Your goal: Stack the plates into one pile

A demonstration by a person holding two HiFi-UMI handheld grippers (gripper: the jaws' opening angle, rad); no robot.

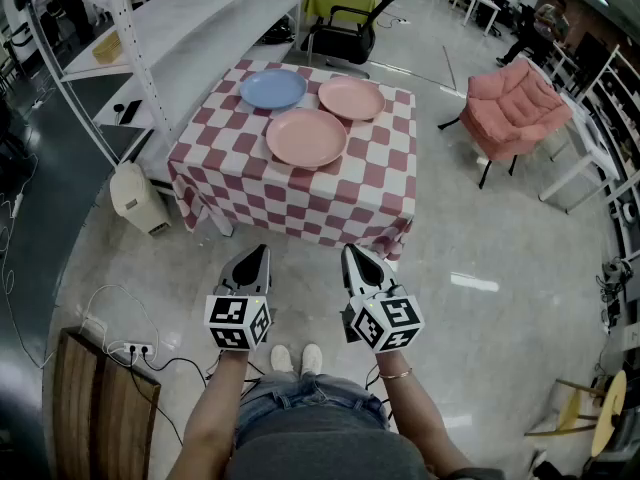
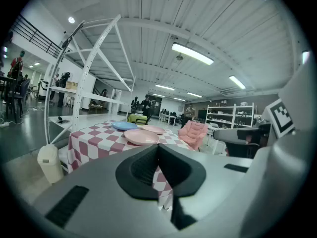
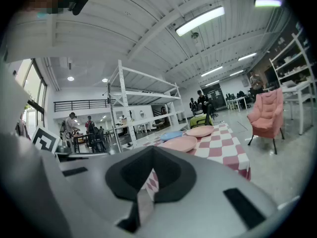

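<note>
Three plates lie apart on a red-and-white checked table (image 1: 300,203): a blue plate (image 1: 273,89) at the far left, a pink plate (image 1: 351,97) at the far right, and a larger pink plate (image 1: 306,137) nearer to me. My left gripper (image 1: 258,254) and right gripper (image 1: 352,254) are both shut and empty, held side by side over the floor, short of the table's front edge. The near pink plate (image 2: 141,137) and blue plate (image 2: 124,126) show in the left gripper view. In the right gripper view the pink plates (image 3: 178,143) sit ahead.
A white shelving rack (image 1: 150,43) stands left of the table with a small white bin (image 1: 138,198) at its foot. A pink armchair (image 1: 515,108) is at the right, a black chair (image 1: 345,33) behind the table. A power strip (image 1: 135,349) with cables lies beside a wooden board (image 1: 95,408) near my left.
</note>
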